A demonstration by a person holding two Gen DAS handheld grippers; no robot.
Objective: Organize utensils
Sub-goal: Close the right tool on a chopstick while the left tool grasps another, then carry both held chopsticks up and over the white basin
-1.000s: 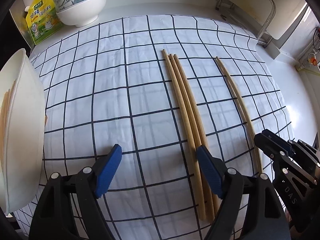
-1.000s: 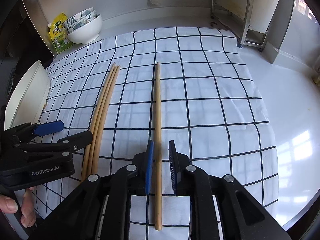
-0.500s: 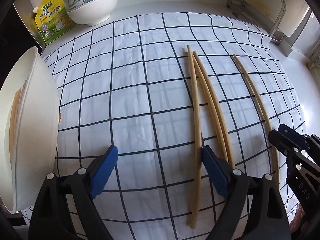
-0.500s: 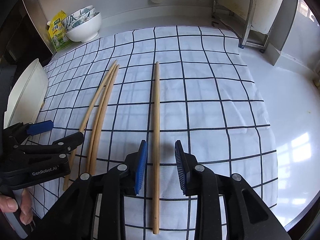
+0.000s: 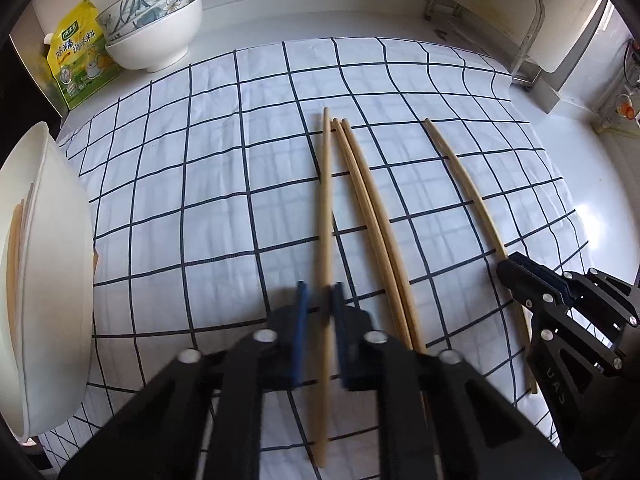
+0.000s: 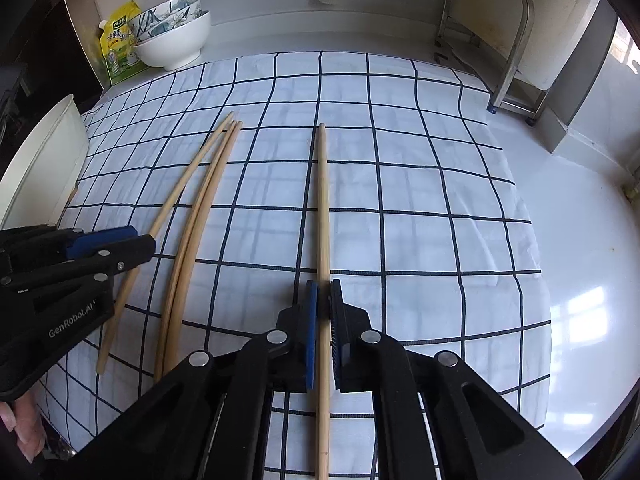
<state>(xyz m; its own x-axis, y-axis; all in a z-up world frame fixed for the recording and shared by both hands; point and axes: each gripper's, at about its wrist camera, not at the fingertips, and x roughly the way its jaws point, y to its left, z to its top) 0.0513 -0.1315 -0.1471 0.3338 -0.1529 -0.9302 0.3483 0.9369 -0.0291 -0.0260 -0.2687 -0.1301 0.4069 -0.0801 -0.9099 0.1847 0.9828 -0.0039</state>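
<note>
The left gripper (image 5: 320, 300) has just snapped closed and is clamped on one long pale wooden chopstick (image 5: 326, 216), which runs from between the blue pads up toward twelve o'clock across the white cloth with a dark grid (image 5: 208, 184). The right gripper (image 6: 323, 300) has likewise just closed, and it grips a separate single wooden chopstick (image 6: 323, 200), also pointing to twelve o'clock.

Between the two held sticks lies a loose pair of wooden chopsticks (image 6: 200, 216), side by side and touching along most of their length, their far tips just beside the tip of the left gripper's stick. Seen from the right wrist, the left gripper sits at nine o'clock, with the person's fingertips (image 6: 24, 432) showing under it at the lower left.

At nine o'clock of the left gripper, at the cloth's left edge, leans a white oval plastic tray (image 5: 48, 280) with a few more sticks inside. Far off at eleven o'clock, past the cloth, stand stacked white bowls with a blue flower pattern (image 5: 160, 36) and beside them a yellow-green packet (image 5: 80, 64). To the right the cloth ends on bare glossy white countertop (image 6: 580, 240), open out to a metal-framed rack (image 6: 508, 40) at one o'clock.
</note>
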